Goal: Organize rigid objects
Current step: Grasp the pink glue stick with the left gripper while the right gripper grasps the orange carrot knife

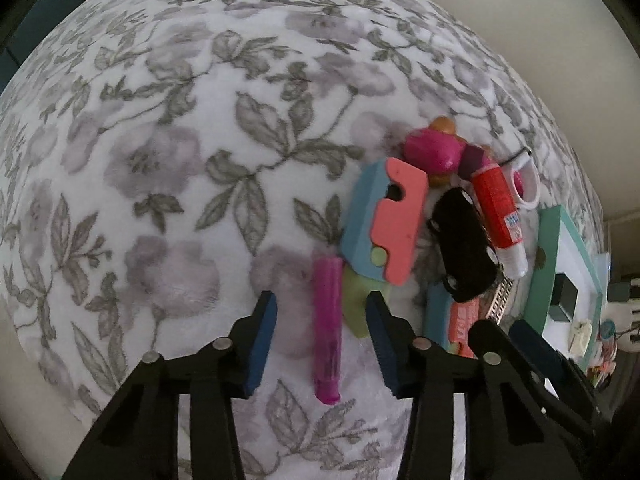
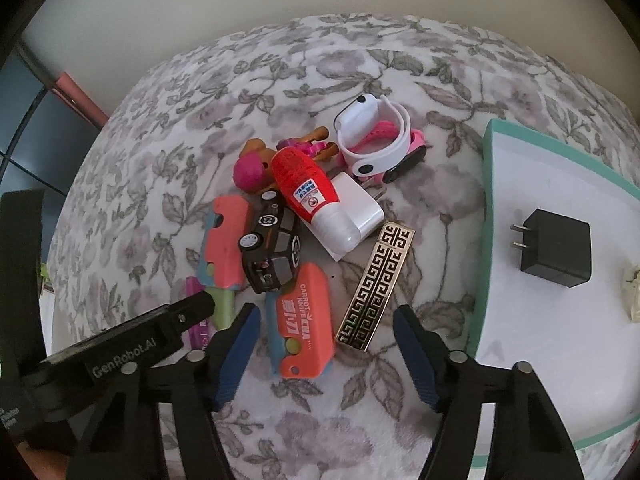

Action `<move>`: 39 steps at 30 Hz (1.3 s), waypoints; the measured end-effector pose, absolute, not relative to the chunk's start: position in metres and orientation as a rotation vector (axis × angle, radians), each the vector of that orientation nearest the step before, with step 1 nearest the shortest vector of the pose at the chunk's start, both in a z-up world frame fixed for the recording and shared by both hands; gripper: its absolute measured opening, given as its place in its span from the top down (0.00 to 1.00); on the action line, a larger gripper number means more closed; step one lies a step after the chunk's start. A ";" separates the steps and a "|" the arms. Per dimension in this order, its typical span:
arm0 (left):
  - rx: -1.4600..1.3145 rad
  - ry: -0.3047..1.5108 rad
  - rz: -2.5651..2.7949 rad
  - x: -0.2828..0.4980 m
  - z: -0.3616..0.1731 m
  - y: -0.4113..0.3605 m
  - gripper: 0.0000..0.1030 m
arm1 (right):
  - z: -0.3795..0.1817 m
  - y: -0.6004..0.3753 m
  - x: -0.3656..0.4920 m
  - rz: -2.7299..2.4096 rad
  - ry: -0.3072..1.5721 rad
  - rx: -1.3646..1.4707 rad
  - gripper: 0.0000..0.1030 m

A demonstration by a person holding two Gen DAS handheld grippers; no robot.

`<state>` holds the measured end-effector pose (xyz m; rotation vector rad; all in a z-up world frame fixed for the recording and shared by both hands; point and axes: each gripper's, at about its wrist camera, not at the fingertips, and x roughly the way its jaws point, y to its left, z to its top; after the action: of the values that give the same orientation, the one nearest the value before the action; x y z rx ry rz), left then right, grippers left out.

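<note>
Floral cloth (image 1: 168, 152) covers the worktop, grey leaves and mauve blooms under a pile of small things. Seen from the left wrist, the left tool (image 1: 322, 344) points steeply down with its jaws spread either side of a pink marker (image 1: 328, 328) — the pads do not press it. At 1 o'clock from the marker lies a coral-and-blue knife (image 1: 384, 220), then a black toy car (image 1: 464, 248) and a red glue bottle (image 1: 500, 216).

From the right wrist, the right tool (image 2: 326, 352) is spread too, its jaws flanking a coral cutter (image 2: 306, 320) and the near end of a black-and-gold bar (image 2: 376, 288); neither is pinched. At 12 o'clock sit a white charger (image 2: 360, 208) and a white band (image 2: 376, 136). A teal-rimmed tray (image 2: 520, 136) at 3 o'clock holds a black plug (image 2: 558, 248) — well apart from the pile.
</note>
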<state>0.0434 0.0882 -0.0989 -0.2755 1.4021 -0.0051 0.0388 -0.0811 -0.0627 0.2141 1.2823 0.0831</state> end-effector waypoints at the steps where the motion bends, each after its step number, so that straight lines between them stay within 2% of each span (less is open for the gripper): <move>1: -0.270 1.402 -0.013 0.044 -0.098 0.087 0.61 | -0.063 -0.081 0.039 0.084 1.284 0.216 0.36; 4: -0.250 1.402 -0.033 0.043 -0.095 0.083 0.69 | -0.063 -0.080 0.039 0.090 1.290 0.221 0.41; 6: -0.234 1.405 -0.042 0.041 -0.094 0.082 0.71 | -0.064 -0.078 0.039 0.096 1.292 0.220 0.43; 9: -0.213 1.409 -0.052 0.041 -0.096 0.075 0.72 | -0.064 -0.077 0.039 0.104 1.295 0.227 0.43; 17: -0.214 1.418 -0.042 0.028 -0.103 0.072 0.88 | -0.066 -0.071 0.041 0.132 1.304 0.217 0.47; 39: -0.272 1.409 0.010 0.041 -0.107 0.106 0.89 | -0.082 -0.040 0.051 0.187 1.334 0.083 0.50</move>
<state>0.0406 0.1059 -0.1070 -0.2717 1.4094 0.0100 0.0507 -0.0397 -0.0819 0.0829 1.3342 0.1865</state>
